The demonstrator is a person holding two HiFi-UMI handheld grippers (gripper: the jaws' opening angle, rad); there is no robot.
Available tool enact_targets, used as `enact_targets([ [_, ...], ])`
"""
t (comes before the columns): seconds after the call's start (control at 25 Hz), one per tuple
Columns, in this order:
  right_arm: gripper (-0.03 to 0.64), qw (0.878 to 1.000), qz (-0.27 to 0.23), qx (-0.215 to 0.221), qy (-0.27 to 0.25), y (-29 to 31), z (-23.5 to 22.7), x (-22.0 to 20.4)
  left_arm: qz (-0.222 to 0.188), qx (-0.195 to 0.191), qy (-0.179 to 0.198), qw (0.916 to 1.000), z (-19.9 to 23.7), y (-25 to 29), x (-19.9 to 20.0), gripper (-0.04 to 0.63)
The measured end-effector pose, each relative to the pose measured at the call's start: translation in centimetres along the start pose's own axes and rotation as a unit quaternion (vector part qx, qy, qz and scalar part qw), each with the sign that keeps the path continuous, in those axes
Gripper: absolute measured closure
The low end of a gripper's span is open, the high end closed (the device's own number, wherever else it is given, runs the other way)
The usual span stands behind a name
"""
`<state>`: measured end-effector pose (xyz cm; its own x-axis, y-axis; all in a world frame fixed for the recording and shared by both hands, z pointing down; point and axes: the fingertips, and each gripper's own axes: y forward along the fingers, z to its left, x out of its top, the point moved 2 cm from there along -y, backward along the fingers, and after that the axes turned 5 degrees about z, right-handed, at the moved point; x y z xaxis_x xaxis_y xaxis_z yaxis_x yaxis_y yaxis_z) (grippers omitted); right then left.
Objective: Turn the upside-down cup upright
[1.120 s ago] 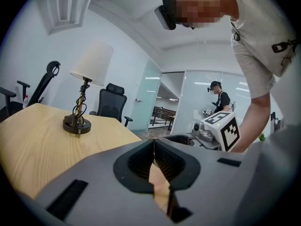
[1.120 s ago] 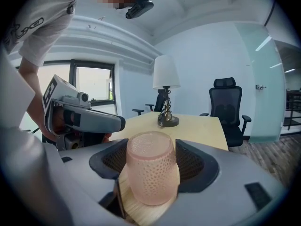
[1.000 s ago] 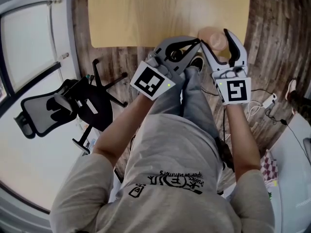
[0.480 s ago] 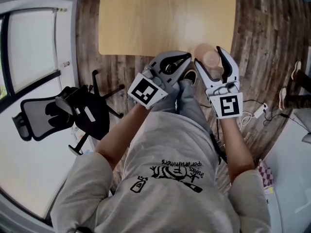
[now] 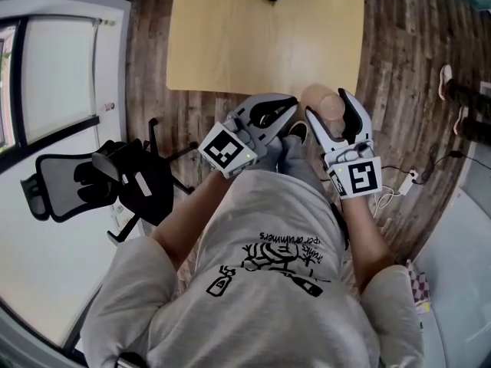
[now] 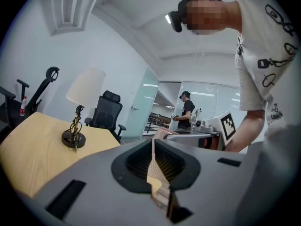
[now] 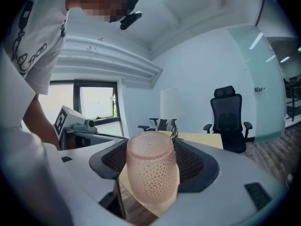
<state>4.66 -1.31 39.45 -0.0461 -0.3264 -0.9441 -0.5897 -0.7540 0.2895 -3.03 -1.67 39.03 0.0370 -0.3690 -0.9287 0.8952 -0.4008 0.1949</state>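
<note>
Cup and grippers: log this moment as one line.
right gripper: shut on cup | left gripper: shut, empty | cup: held above table edge

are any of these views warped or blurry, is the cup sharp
Left gripper view and right gripper view: strong fisheye, dark rounded corners. Right gripper view: cup sharp, dotted texture clear. Left gripper view: lamp crisp. Head view: table edges bow slightly, no glare.

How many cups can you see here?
1. The cup is gripped between the right gripper's jaws, just off the table's near right corner. No other shows in any view.
</note>
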Motion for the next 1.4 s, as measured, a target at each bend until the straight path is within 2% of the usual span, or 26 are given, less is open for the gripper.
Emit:
enact_targets([
  [0.16,0.301,0.998,-0.017,0.004,0.056,-0.6,0.0,0.2,-0.002,-0.014,-0.021,0.9997,-0.4,-0.8,-0.2,0.574],
  [0.4,0.301,0.992,-0.044,0.011,0.115,-1.4,0.2,1.0,0.003,-0.048,-0.053,0.9975,-1.0,-1.3,-0.7,0.490],
  [0.6,0.301,0.975,-0.081,0.018,0.205,-2.2,-0.6,2.1,0.003,-0.061,-0.067,0.9959,-1.2,-1.3,-0.4,0.465],
  [0.8,0.301,0.946,-0.115,0.021,0.303,-2.9,-1.3,2.1,0.006,-0.074,-0.082,0.9939,-1.8,-1.4,-0.3,0.460],
  [1.0,0.301,0.919,-0.145,0.030,0.366,-3.3,-1.6,2.3,0.003,-0.080,-0.120,0.9895,-2.0,-1.4,-0.2,0.440],
  [1.08,0.301,0.902,-0.159,0.033,0.400,-3.3,-1.9,2.0,0.007,-0.082,-0.131,0.9880,-1.8,-1.4,-0.2,0.419],
  [1.24,0.301,0.855,-0.190,0.037,0.480,-3.4,-2.3,0.7,0.008,-0.098,-0.144,0.9847,-2.1,-1.4,-0.1,0.403],
  [1.4,0.301,0.828,-0.207,0.049,0.518,-3.3,-2.4,0.0,0.011,-0.113,-0.176,0.9777,-2.6,-0.8,0.3,0.403],
])
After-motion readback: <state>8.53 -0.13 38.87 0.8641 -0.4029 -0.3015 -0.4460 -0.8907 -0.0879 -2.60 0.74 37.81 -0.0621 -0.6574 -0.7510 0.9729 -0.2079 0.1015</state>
